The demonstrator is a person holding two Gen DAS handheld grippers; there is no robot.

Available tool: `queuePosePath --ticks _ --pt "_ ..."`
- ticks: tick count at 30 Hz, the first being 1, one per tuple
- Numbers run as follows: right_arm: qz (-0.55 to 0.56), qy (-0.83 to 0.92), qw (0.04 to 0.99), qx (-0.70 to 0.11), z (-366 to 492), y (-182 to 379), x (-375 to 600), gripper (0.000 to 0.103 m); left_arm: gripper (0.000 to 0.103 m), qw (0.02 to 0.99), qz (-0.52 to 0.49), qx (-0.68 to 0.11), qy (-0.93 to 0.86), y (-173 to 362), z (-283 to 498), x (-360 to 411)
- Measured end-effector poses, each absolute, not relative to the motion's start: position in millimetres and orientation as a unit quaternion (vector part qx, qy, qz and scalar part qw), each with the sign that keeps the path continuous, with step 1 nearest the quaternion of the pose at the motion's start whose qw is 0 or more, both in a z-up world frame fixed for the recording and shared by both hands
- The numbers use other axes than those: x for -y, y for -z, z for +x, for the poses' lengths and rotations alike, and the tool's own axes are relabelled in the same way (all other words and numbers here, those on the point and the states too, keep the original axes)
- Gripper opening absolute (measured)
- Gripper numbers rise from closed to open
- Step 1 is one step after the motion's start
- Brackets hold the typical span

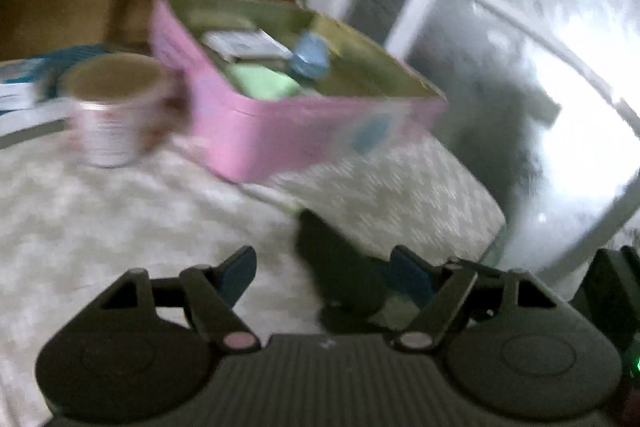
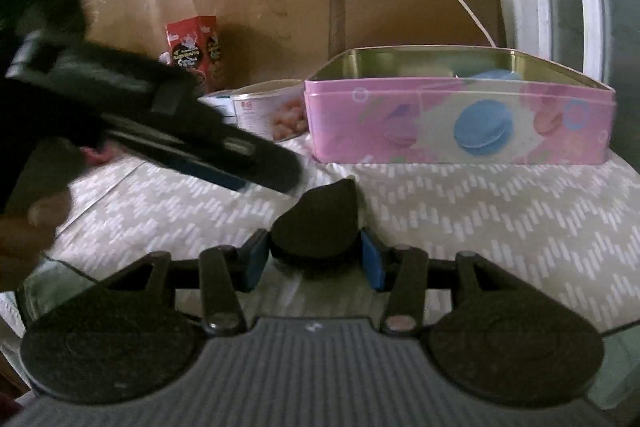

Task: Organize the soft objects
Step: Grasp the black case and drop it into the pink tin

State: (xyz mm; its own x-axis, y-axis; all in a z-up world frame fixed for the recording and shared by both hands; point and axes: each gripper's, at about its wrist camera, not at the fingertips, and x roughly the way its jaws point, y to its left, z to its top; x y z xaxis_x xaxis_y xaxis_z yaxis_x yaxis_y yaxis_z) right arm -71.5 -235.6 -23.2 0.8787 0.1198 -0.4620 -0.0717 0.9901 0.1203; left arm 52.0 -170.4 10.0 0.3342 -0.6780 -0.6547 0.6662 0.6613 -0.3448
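Clutter crowds the far edge of the table (image 2: 500,223), which we see covered in a pale zigzag-patterned cloth. A pink tin (image 2: 460,123) printed with macarons stands open near the far right corner. Inside it, in our left view, lie a green soft pad (image 1: 264,83), a blue soft piece (image 1: 310,55) and a white packet (image 1: 248,43). Beside the tin on its left stands a white printed cup (image 1: 112,107), with a blue-and-white box (image 1: 20,83) just beyond it. Our right view also shows a carton pictured with round snacks (image 2: 272,111) and a red packet (image 2: 192,47) against brown paper; their writing is too blurred to read.

The dark soft object (image 2: 320,227) lies at the table's near edge. Our right tool (image 2: 316,259) has it between its blue pads, which touch its sides, pinching it. Our left tool (image 1: 324,275) is spread, with nothing between its fingers in its own view; in the right view it crosses above the cloth at the left, just short of the dark object, with a hand (image 2: 28,227) below it.
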Motion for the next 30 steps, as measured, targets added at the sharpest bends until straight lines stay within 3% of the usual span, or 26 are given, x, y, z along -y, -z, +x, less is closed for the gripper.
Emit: queuePosePath --ticks 4,13,17,21,26,30 --pt "0.044 -0.060 0.972 -0.225 -78.6 29.7 237.9 0.051 0.067 0.819 0.026 -0.410 0.402 -1.8 42.8 196.4" --pt "0.046 -0.060 0.989 -0.124 -84.5 -8.2 263.9 0.051 0.067 0.843 0.010 -0.314 0.436 -76.1 55.0 215.6" --pt "0.042 -0.037 0.994 -0.091 -51.2 -30.8 288.2 0.051 0.067 0.850 0.010 -0.309 0.426 -80.8 89.1 246.1" --pt "0.067 -0.017 0.992 -0.106 -3.3 -33.4 315.6 0.052 0.073 0.866 0.007 -0.315 0.387 -67.6 119.9 267.0" --pt "0.042 0.025 0.989 -0.138 46.3 -15.3 329.3 0.057 0.073 0.884 0.003 -0.323 0.337 -56.2 136.7 261.7" --pt "0.060 0.033 0.988 -0.136 31.8 -11.6 332.9 0.062 0.083 0.877 -0.024 -0.309 0.367 -61.9 118.4 231.1"
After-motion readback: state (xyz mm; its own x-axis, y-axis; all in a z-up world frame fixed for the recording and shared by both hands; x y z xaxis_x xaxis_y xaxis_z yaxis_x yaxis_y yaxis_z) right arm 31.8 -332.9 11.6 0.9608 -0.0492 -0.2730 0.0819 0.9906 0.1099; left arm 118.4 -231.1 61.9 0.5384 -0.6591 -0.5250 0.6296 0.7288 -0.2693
